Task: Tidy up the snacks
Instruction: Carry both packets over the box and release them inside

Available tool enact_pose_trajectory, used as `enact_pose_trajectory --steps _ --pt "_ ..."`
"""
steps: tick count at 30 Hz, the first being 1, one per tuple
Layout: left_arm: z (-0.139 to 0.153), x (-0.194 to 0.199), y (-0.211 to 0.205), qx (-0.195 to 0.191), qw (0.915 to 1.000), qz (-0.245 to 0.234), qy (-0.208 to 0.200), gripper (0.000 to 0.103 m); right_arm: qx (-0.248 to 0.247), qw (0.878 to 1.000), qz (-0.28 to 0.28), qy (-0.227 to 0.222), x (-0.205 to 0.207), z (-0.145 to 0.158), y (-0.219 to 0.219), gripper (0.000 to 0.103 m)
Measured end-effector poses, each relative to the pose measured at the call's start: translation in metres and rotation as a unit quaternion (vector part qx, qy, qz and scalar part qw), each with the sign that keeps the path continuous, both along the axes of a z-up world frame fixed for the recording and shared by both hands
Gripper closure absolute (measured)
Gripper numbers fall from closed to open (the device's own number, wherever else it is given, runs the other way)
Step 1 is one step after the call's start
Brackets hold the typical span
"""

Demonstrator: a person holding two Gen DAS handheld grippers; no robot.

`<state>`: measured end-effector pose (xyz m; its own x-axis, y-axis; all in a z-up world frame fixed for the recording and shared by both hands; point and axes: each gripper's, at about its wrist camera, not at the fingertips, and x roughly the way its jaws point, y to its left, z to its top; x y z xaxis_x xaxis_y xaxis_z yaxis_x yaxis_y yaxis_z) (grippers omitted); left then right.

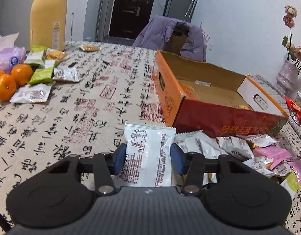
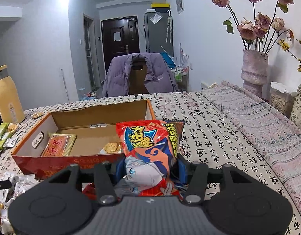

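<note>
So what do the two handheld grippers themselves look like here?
The left gripper and right gripper match: matte black bodies with round side lobes, a ribbed grey centre plate, black linkage arms on silver pivot bolts, and blue pads on the fingers. No cables or sleeves show.

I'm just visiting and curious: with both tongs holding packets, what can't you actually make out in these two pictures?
- Left wrist view: the near wall of the orange box hides most of its contents.
- Left wrist view: the white packet shows print too small to read; its lower end is hidden behind the left tongs.
- Right wrist view: the red snack bag covers part of the box interior, and the right tongs cover the bag's bottom.
</note>
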<state>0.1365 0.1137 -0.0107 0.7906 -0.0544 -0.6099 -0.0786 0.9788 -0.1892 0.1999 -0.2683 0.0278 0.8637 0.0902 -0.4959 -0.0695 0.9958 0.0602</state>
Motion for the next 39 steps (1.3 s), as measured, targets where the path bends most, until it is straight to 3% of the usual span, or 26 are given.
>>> enact_pose_trajectory --steps 14,28,39 --pt "0.060 -0.005 -0.020 0.022 0.9961 0.016 -0.085 0.053 0.026 0.999 0.034 -0.027 0.007 0.009 0.011 0.052" --pt "0.097 0.046 -0.062 0.027 0.9922 0.002 -0.122 0.053 0.043 0.993 0.096 -0.054 0.052 0.024 0.053 0.052" --pt "0.098 0.103 -0.094 0.031 0.9917 -0.005 -0.125 0.053 0.052 0.991 0.091 -0.079 0.085 0.024 0.062 0.052"
